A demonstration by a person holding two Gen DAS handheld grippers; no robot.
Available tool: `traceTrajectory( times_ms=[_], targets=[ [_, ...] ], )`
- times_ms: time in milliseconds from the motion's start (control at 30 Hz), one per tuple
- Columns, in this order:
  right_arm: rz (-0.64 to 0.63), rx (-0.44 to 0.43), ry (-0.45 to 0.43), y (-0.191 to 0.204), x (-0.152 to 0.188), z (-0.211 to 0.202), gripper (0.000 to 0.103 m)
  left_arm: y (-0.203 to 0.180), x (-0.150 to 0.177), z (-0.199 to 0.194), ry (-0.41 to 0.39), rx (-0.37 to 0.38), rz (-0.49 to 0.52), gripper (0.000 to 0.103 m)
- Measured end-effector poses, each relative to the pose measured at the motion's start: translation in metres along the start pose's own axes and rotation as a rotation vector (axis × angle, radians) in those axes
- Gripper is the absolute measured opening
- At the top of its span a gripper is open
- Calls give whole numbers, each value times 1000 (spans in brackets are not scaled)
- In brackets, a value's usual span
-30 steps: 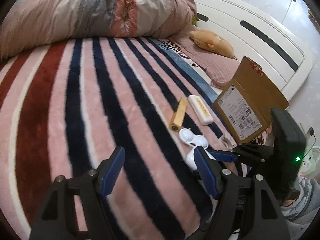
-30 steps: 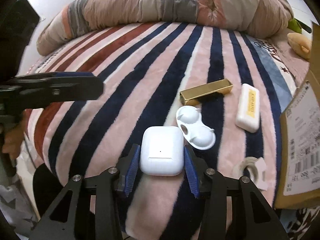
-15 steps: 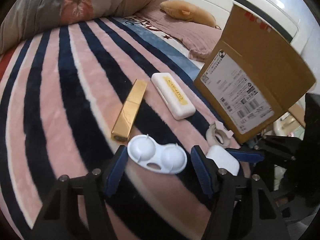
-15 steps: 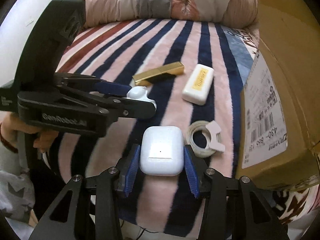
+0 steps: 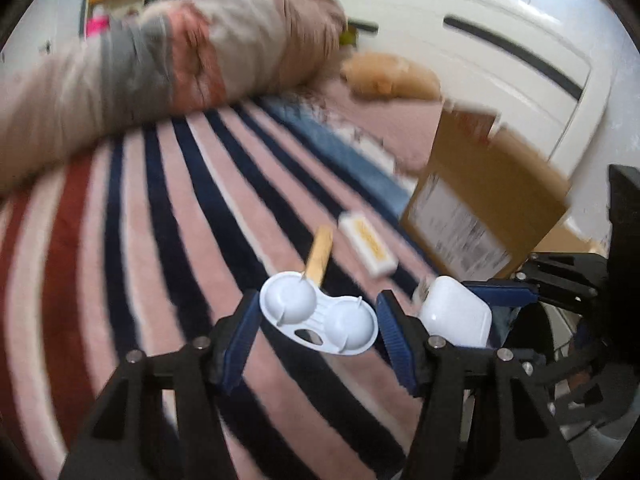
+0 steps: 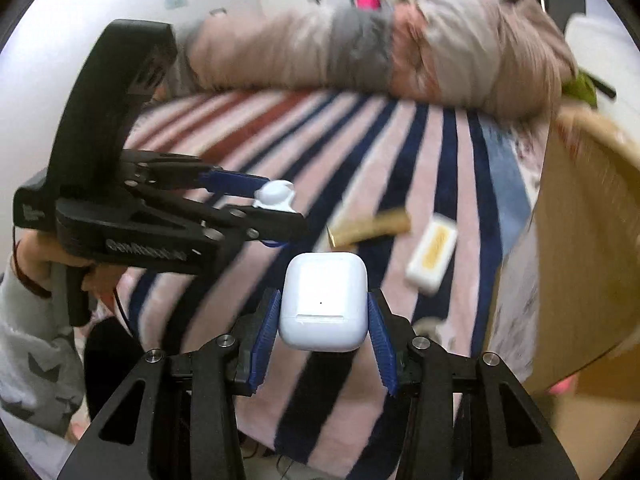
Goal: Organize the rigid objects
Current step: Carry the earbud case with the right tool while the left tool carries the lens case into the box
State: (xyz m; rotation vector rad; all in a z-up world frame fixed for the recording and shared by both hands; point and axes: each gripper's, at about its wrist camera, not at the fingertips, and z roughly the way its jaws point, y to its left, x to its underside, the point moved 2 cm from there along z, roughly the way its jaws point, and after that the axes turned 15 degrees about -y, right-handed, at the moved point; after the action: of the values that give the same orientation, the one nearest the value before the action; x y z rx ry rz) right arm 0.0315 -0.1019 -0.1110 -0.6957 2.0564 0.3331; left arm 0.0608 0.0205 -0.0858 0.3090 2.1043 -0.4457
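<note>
My left gripper (image 5: 318, 320) is shut on a white contact-lens case (image 5: 320, 318) and holds it above the striped blanket (image 5: 160, 240). My right gripper (image 6: 323, 320) is shut on a white earbud case (image 6: 324, 300), also lifted; it shows in the left wrist view (image 5: 456, 316) too. The left gripper with the lens case (image 6: 276, 196) appears at the left of the right wrist view. A gold bar-shaped box (image 5: 320, 256) (image 6: 372, 226) and a white box with a yellow label (image 5: 368, 244) (image 6: 432, 256) lie on the blanket.
An open cardboard box (image 5: 488, 208) (image 6: 580, 260) stands at the right on the bed. A rolled duvet (image 5: 160, 68) lies along the far side. A tan plush pillow (image 5: 388, 76) and white headboard (image 5: 500, 52) are beyond. A tape roll (image 6: 430, 326) lies near the box.
The left gripper has closed on the lens case and lifted it off the blanket. The right gripper has risen with the earbud case. Both views are blurred by motion.
</note>
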Motion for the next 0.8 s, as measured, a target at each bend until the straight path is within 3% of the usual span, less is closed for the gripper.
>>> traceTrajectory(
  times_ms=[100, 233, 333, 433, 533, 600, 800],
  targets=[
    [-24, -8, -79, -8, -25, -30, 40, -17, -38, -31, -78, 35, 48, 56],
    [-19, 61, -158, -47, -44, -74, 40, -70, -83, -38, -135, 163, 136, 56],
    [4, 158, -159, -91, -45, -98, 40, -119, -104, -16, -116, 266, 185, 56],
    [30, 242, -105, -137, -33, -108, 40, -159, -111, 23, -52, 309, 236, 56],
    [60, 270, -59, -168, -11, -109, 39, -190, -109, 66, 40, 304, 284, 57],
    [63, 268, -46, -182, -2, -112, 33, -204, -104, 86, 86, 275, 321, 57],
    [62, 282, -58, -204, 5, -114, 34, -211, -95, 112, 142, 214, 352, 59]
  ],
)
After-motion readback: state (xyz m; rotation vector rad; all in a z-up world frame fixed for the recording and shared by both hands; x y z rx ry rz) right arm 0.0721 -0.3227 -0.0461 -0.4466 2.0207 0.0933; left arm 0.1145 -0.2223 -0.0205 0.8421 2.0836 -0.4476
